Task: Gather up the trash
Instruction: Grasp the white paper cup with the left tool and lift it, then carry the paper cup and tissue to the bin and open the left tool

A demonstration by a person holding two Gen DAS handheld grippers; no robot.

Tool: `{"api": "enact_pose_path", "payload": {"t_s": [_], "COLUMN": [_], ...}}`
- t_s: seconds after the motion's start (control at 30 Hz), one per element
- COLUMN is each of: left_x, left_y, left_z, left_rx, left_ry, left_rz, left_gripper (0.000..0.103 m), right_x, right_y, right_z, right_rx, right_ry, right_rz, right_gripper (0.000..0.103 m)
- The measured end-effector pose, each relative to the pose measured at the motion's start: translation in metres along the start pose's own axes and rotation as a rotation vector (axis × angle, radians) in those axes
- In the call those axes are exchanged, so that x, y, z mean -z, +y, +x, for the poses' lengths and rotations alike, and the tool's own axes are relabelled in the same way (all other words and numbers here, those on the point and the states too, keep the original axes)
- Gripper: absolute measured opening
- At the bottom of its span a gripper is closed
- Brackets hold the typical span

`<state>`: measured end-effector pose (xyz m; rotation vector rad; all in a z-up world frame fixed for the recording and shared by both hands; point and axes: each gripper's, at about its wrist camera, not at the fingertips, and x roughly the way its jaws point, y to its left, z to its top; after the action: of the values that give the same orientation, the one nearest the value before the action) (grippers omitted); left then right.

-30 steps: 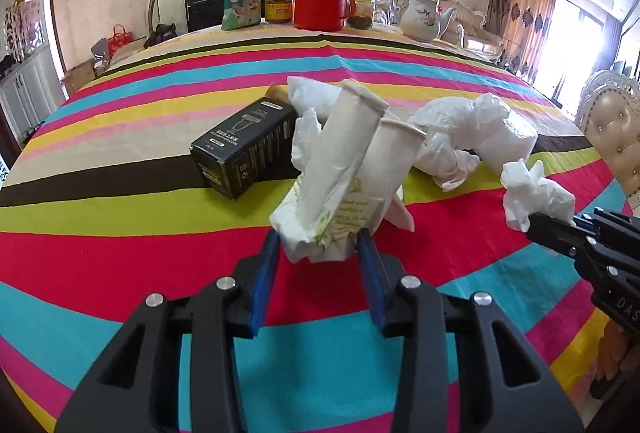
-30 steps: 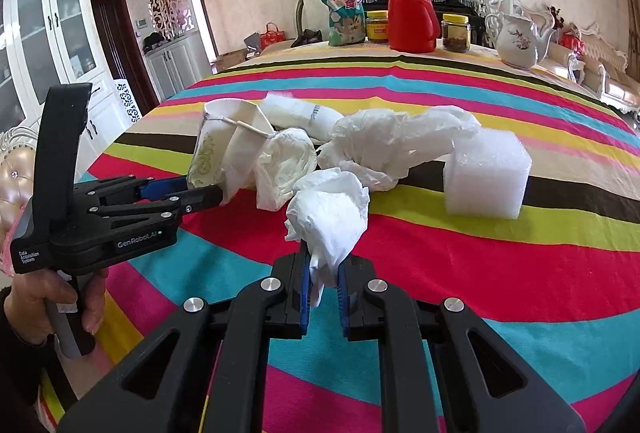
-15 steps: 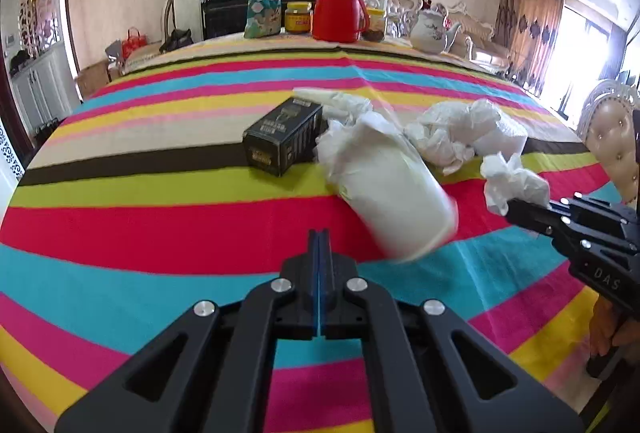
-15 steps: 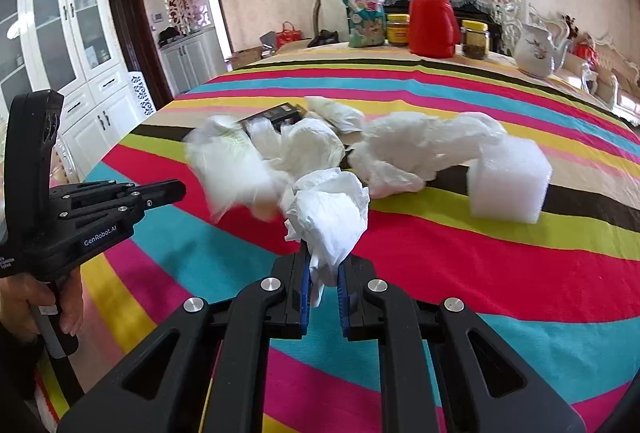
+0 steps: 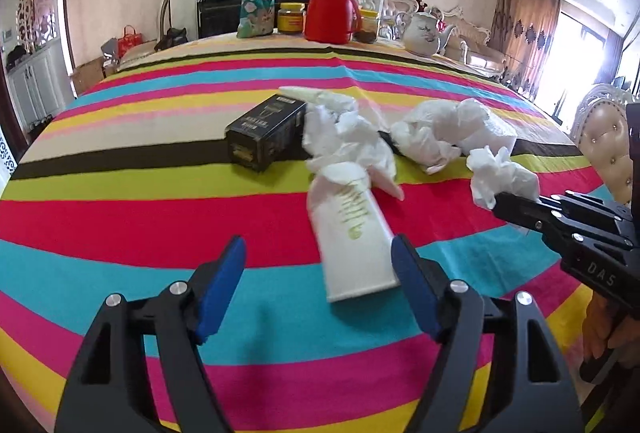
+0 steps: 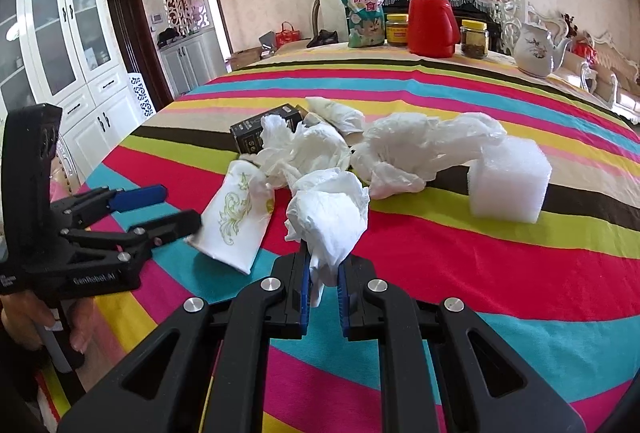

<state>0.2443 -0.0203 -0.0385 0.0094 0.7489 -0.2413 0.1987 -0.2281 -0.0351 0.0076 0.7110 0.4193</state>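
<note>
Trash pile point(image 6: 360, 149) mid-table on striped cloth point(image 6: 480, 273), mostly uncollected. Right gripper point(image 6: 324, 279) clamped on crumpled tissue point(image 6: 332, 217). Left gripper point(image 5: 318, 267) just opening, jaws apart; paper cup point(image 5: 352, 233) lying between, seemingly loose. No bin visible.

A striped tablecloth point(image 5: 120, 217) carries a paper cup point(image 5: 352, 233) lying between the left jaws, crumpled tissues point(image 5: 348, 141) and a black box point(image 5: 264, 133) beyond.

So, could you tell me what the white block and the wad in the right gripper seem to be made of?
The white block looks like foam: matte, with a finely pebbled surface and soft square edges. The wad shut in the right gripper looks like tissue paper: thin, matte, with sharp crumpled creases, though a napkin would look alike.
</note>
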Motion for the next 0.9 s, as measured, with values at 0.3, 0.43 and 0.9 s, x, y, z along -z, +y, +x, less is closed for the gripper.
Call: {"api": "enact_pose_path", "payload": {"t_s": [0.3,0.43,0.9], "left_x": [-0.003,0.000,0.014], "left_y": [-0.021,-0.021,0.010], "left_z": [0.037,0.037,-0.039], "left_rx": [0.052,0.070,0.031], "left_ry": [0.120,0.123,-0.042], "left_rz": [-0.003,-0.002,-0.071], "left_gripper": [0.051,0.041,0.038], "right_x": [0.000,0.000,0.000], "right_y": [-0.012,-0.011,0.040], "right_z": [-0.007,-0.008,-0.011], "right_rx": [0.008,-0.001,-0.042], "right_ry": [-0.011,-0.009,-0.024], "right_rz": [0.021,0.018,-0.095], "right_gripper": [0.012,0.012,0.012]}}
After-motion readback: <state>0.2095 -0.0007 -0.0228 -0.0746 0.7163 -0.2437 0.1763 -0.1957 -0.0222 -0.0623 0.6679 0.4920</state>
